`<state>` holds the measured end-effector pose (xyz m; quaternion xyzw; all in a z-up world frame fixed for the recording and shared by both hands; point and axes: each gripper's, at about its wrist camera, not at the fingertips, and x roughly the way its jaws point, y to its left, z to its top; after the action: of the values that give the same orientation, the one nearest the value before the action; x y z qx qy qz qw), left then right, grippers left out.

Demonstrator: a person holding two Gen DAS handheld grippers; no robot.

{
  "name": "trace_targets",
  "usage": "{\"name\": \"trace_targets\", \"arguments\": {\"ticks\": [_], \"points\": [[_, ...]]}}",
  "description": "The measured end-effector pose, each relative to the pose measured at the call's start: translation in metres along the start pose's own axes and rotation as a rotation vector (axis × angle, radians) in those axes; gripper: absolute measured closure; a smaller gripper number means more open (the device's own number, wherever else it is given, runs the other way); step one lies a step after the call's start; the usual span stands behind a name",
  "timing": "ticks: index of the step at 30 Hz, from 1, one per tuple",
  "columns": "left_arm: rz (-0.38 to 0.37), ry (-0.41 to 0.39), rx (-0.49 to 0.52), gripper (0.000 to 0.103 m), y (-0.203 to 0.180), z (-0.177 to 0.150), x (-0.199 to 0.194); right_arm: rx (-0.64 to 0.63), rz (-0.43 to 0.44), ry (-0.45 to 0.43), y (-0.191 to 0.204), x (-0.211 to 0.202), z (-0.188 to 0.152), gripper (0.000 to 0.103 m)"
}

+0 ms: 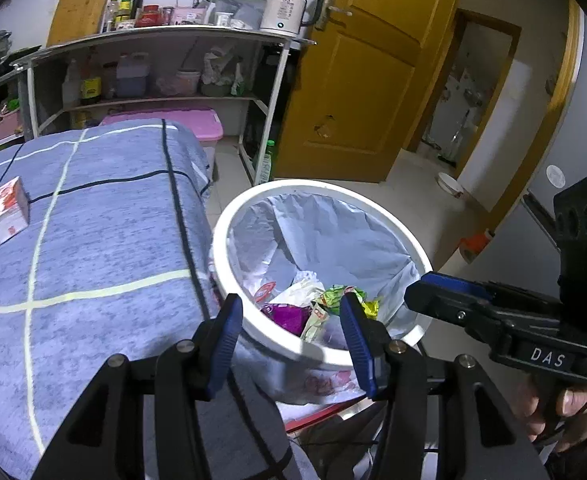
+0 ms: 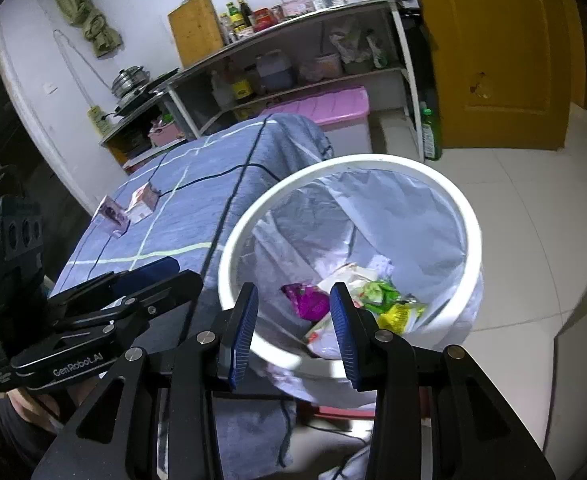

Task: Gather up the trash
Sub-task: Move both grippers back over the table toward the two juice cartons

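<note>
A white trash bin (image 1: pixel 289 192) with a pale liner stands beside the table; it also shows in the right wrist view (image 2: pixel 373 162). Inside lie a purple wrapper (image 1: pixel 287 316), green and yellow wrappers (image 1: pixel 339 294) and white paper. My left gripper (image 1: pixel 291 320) is open and empty over the bin's near rim. My right gripper (image 2: pixel 293 312) is open and empty, also over the near rim. On the blue checked tablecloth (image 1: pixel 105 248) lie a small orange-white box (image 1: pixel 9 210) and a purple packet (image 2: pixel 111 216), far left.
A metal shelf rack (image 1: pixel 165 40) with bottles, a kettle (image 1: pixel 289 8) and a pink-lidded bin (image 1: pixel 197 120) stands behind the table. A yellow door (image 1: pixel 373 72) is at right. A green bottle (image 2: pixel 431 136) and a bowl (image 1: pixel 449 186) sit on the tiled floor.
</note>
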<state>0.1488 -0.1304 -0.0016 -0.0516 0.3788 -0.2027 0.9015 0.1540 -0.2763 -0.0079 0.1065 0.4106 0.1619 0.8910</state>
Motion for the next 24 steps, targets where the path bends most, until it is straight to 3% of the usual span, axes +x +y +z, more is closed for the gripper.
{"name": "trace_targets", "arguments": {"ticks": [24], "points": [[0.082,-0.072,-0.068,0.05,0.039,-0.021,-0.055,-0.13,0.075,0.008,0.066,0.003,-0.006,0.064]]}}
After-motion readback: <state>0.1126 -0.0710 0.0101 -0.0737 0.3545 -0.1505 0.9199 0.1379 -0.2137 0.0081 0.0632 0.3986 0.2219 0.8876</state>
